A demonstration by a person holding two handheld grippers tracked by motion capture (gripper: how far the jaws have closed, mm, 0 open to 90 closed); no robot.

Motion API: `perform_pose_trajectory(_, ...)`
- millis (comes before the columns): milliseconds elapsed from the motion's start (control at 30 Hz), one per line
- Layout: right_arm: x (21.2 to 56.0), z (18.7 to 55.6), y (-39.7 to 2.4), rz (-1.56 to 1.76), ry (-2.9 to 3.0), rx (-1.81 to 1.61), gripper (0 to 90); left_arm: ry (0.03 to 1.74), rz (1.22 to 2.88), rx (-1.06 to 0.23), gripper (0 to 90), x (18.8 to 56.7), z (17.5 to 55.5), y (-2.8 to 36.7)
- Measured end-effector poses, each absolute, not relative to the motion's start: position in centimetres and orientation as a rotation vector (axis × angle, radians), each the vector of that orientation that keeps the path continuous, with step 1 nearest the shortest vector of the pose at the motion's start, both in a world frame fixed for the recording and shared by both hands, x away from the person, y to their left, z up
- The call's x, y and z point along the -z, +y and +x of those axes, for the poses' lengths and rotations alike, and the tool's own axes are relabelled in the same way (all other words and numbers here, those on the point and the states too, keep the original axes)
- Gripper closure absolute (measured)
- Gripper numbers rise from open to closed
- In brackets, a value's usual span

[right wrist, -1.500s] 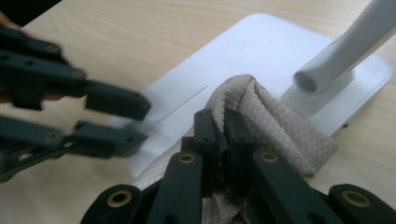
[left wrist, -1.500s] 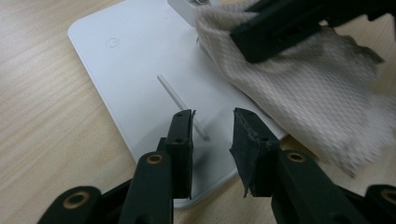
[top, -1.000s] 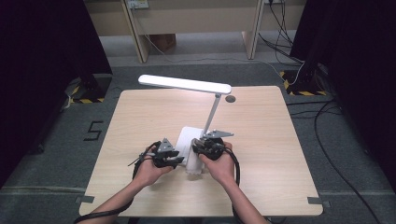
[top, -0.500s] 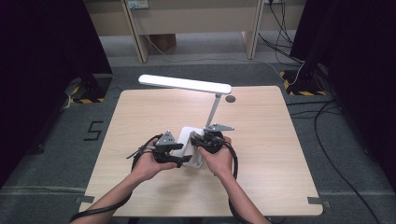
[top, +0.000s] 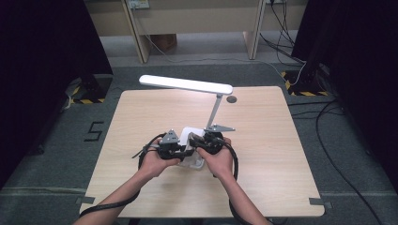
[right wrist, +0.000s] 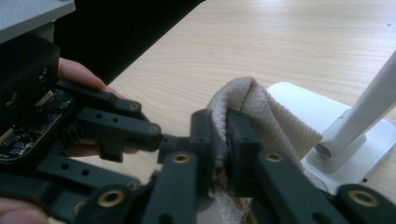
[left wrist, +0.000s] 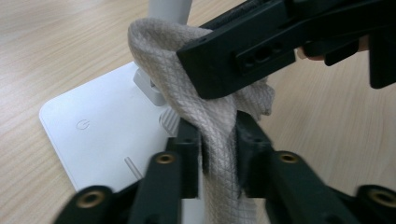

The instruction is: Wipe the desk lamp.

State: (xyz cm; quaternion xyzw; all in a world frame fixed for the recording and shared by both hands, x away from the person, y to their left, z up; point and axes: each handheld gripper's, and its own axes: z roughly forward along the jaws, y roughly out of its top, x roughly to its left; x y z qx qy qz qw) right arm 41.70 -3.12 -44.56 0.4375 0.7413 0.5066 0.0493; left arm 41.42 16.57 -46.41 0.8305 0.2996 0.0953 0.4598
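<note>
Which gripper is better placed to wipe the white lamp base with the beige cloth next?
Probably the left gripper: it clamps the beige waffle-weave cloth right above the white lamp base. The right gripper pinches a higher fold.

I see the wooden bench [top: 263,140] standing on a grey carpeted floor [top: 347,140]. A small dark round spot [top: 231,99] sits near the bench's far edge. On the floor to the left a painted number 5 [top: 94,131] lies flat. Yellow and black hazard tape [top: 300,89] marks the floor at the far right, and another striped patch [top: 82,96] at the far left. Black cables [top: 338,164] trail across the floor on the right. Beyond the bench stand pale wooden furniture legs [top: 136,33].
</note>
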Motion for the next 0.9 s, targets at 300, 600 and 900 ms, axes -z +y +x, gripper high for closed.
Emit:
perform_pose_trajectory(300,42.8,41.2,-6.7,1.299,2.113,-1.504,55.8,0.842,2.035,-0.313,84.1,46.4,42.3,17.4)
perform_pose_trajectory(600,40.9,42.7,-9.4,1.221,1.959,-1.459,47.0,0.929,2.022,-0.346,84.0,46.9,44.1,16.6)
perform_pose_trajectory(900,40.3,43.8,-9.1,1.179,1.919,-1.472,44.8,1.007,2.029,-0.372,84.0,47.3,46.6,15.4)
